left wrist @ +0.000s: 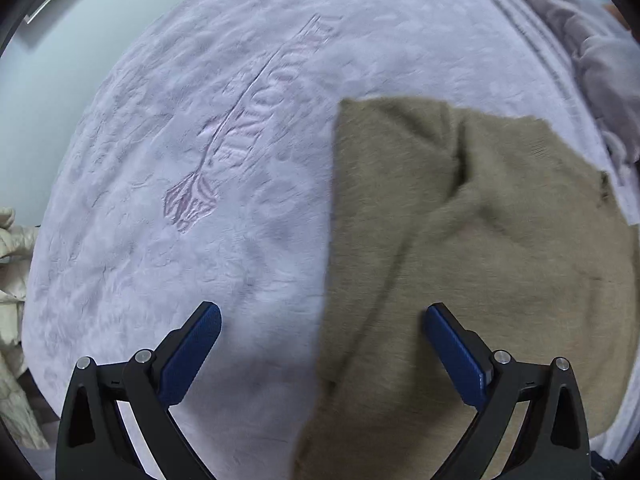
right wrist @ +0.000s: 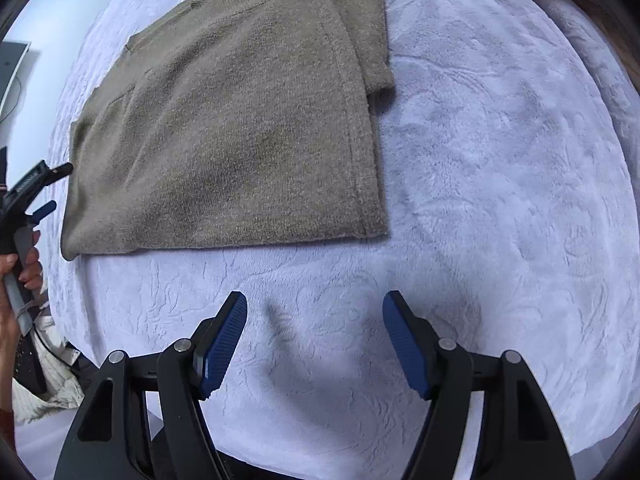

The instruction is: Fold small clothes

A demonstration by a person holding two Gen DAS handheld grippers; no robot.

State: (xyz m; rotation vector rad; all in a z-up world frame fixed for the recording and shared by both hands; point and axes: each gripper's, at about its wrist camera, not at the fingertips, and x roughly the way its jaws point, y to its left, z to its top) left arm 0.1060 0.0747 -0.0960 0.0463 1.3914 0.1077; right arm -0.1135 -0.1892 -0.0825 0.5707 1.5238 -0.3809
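Note:
An olive-brown knit sweater (right wrist: 240, 128) lies flat on a pale lilac plush blanket (right wrist: 500, 200), partly folded, with one sleeve (right wrist: 360, 24) tucked under its right edge. In the left wrist view the sweater (left wrist: 480, 260) fills the right half, with a diagonal crease. My left gripper (left wrist: 322, 316) is open and empty, straddling the sweater's left edge just above it. It also shows in the right wrist view (right wrist: 48, 188) at the sweater's left side. My right gripper (right wrist: 315, 304) is open and empty over bare blanket, in front of the sweater's hem.
The blanket (left wrist: 200, 160) has an embossed feather pattern. A cream quilted fabric (left wrist: 12, 280) lies off its left edge. A grey ruffled fabric (left wrist: 580, 40) lies at the back right. A white wall (left wrist: 60, 60) stands beyond.

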